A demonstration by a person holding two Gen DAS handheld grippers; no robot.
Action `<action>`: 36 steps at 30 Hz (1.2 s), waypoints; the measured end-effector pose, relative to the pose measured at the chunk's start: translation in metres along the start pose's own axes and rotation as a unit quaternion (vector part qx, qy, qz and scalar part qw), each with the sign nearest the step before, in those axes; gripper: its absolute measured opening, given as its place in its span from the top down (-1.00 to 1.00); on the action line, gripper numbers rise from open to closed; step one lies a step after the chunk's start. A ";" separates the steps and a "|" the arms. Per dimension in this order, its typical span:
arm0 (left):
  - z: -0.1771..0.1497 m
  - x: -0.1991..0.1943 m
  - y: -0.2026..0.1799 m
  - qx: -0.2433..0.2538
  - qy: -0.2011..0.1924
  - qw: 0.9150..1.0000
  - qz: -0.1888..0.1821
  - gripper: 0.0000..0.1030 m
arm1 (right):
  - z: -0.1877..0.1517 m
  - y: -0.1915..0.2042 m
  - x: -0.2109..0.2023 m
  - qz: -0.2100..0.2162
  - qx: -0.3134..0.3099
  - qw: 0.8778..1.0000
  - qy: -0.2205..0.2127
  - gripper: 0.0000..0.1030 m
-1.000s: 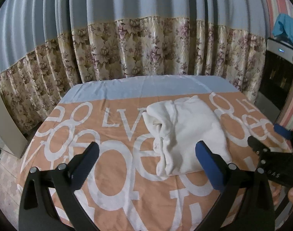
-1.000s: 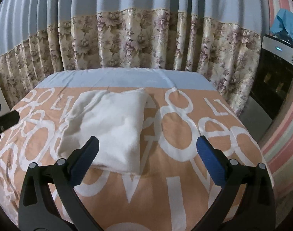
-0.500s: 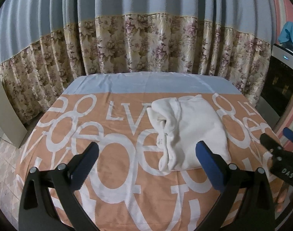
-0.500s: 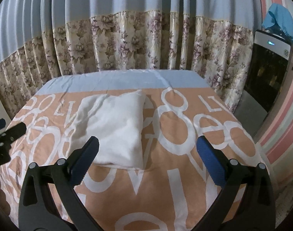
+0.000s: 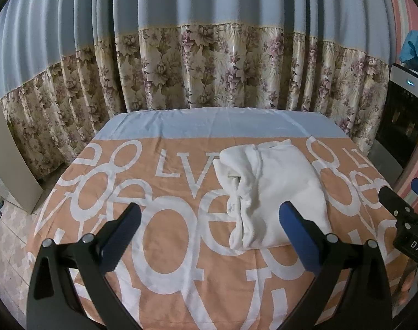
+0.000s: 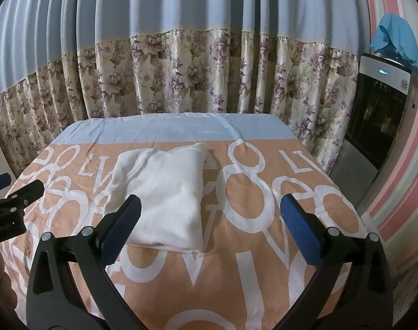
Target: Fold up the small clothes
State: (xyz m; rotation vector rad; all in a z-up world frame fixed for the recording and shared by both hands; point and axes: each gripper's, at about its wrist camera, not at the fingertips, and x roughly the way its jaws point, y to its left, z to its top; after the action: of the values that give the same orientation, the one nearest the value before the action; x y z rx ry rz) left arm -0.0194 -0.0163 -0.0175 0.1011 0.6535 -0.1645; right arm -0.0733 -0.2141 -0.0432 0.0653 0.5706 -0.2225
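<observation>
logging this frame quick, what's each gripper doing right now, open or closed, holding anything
Left gripper: open, fingers spread wide, holding nothing.
Right gripper: open, fingers spread wide, holding nothing; the folded white garment lies free on the bed.

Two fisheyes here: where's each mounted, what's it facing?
Left wrist: on the left claw, facing the folded white cloth garment ahead-right; own open fingers plus right claw at right edge.
Right wrist: on the right claw, garment ahead-left; left claw at left edge.
Shared: garment, orange lettered bedsheet, floral curtain.
</observation>
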 end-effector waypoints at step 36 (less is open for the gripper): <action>-0.003 0.006 -0.001 0.006 0.008 1.000 0.000 -0.96 | -0.005 0.000 0.009 0.000 0.002 1.000 0.011 -0.94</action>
State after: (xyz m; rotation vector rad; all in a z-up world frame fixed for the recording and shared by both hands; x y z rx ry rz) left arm -0.0167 -0.0180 -0.0236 0.1133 0.6691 -0.1685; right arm -0.0689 -0.2151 -0.0520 0.0723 0.5928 -0.2236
